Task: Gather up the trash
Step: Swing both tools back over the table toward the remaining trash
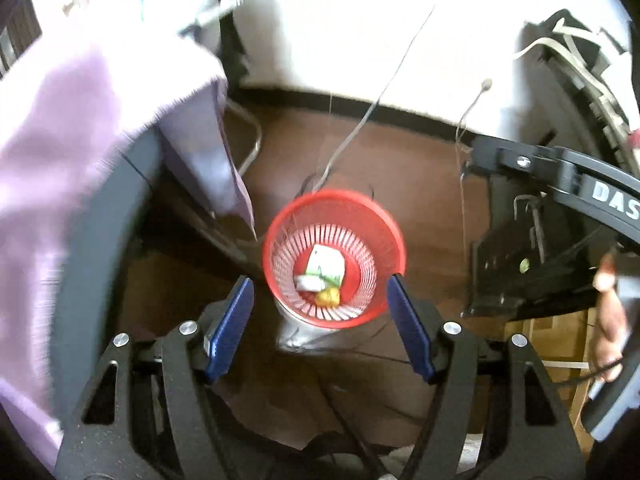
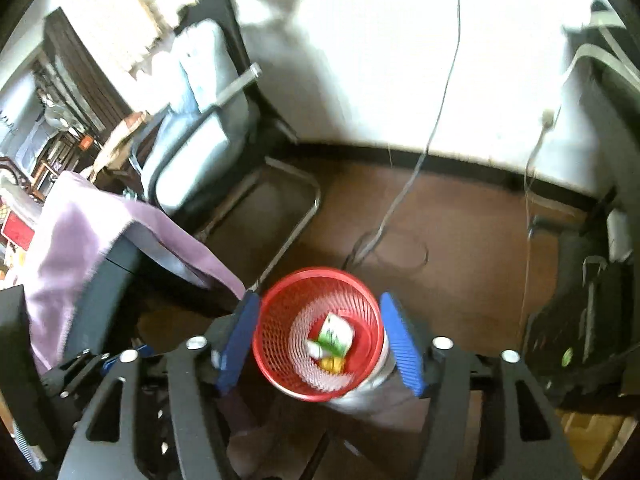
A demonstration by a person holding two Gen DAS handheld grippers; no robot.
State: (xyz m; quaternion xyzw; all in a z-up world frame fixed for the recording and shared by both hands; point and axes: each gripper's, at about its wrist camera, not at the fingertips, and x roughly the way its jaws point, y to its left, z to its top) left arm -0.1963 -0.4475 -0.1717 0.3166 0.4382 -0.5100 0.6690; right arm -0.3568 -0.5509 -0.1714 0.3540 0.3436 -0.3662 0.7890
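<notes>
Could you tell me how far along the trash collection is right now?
Done: a white-and-green wrapper and a yellow scrap lie in the red mesh plastic wastebasket. In hand: nothing; the left gripper and right gripper are open and empty. No other trash shows.

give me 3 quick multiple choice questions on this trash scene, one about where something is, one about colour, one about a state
1. Where do the scraps of trash lie?
A. on the purple cloth
B. at the bottom of the basket
C. on the bare floor beside the basket

2. What colour is the mesh basket?
A. red
B. green
C. black

3. How does the left gripper stand?
A. shut on a wrapper
B. shut with nothing in it
C. open with nothing between its pads

Answers:
1 B, the white, green and yellow scraps sit inside the basket's ribbed bottom.
2 A, rim and mesh wall are red in both wrist views.
3 C, the blue pads stand wide apart, with the basket seen well below them.
</notes>
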